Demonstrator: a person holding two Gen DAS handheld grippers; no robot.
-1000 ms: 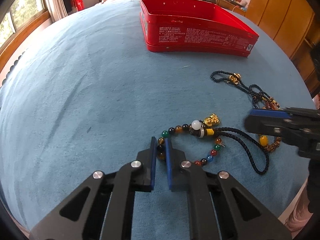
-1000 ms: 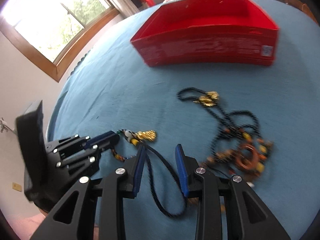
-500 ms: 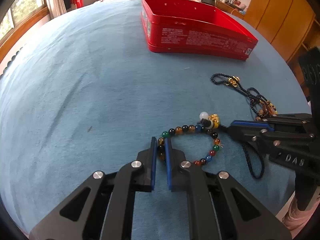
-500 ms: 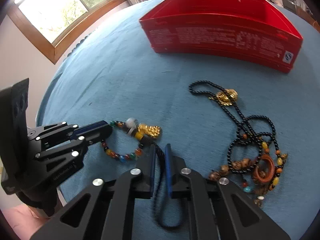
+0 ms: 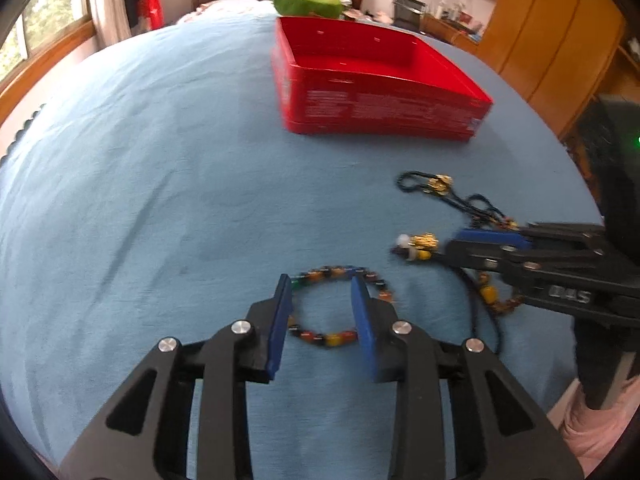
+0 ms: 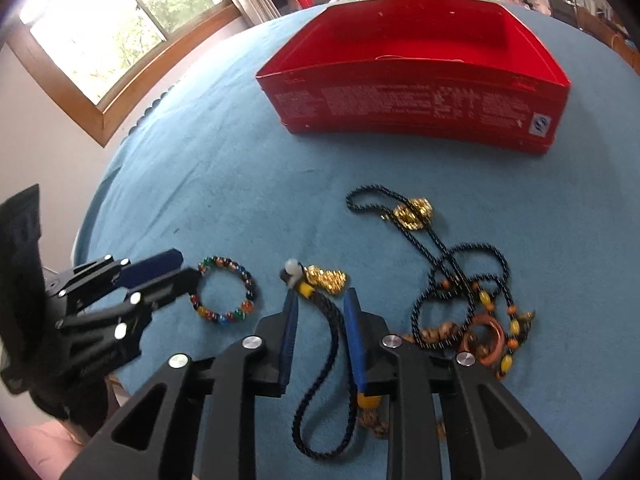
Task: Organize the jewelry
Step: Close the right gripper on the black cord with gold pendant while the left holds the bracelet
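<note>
A multicoloured bead bracelet lies on the blue cloth, also in the right wrist view. My left gripper is open just above it, jaws either side of the ring. A black cord with a gold charm and white bead lies apart from the bracelet; its charm shows in the left wrist view. My right gripper is open over the cord, which runs between its jaws. A black bead necklace with a gold pendant and a tangle of orange beads with a brown ring lie to the right.
An open red tin box stands further back on the cloth, also in the left wrist view. A green plush toy lies behind it. The cloth's edge is near on the right, with wooden cabinets beyond.
Both grippers have opened. The left let go of the bracelet and the right let go of the cord. The cord's charm now lies apart from the bracelet.
</note>
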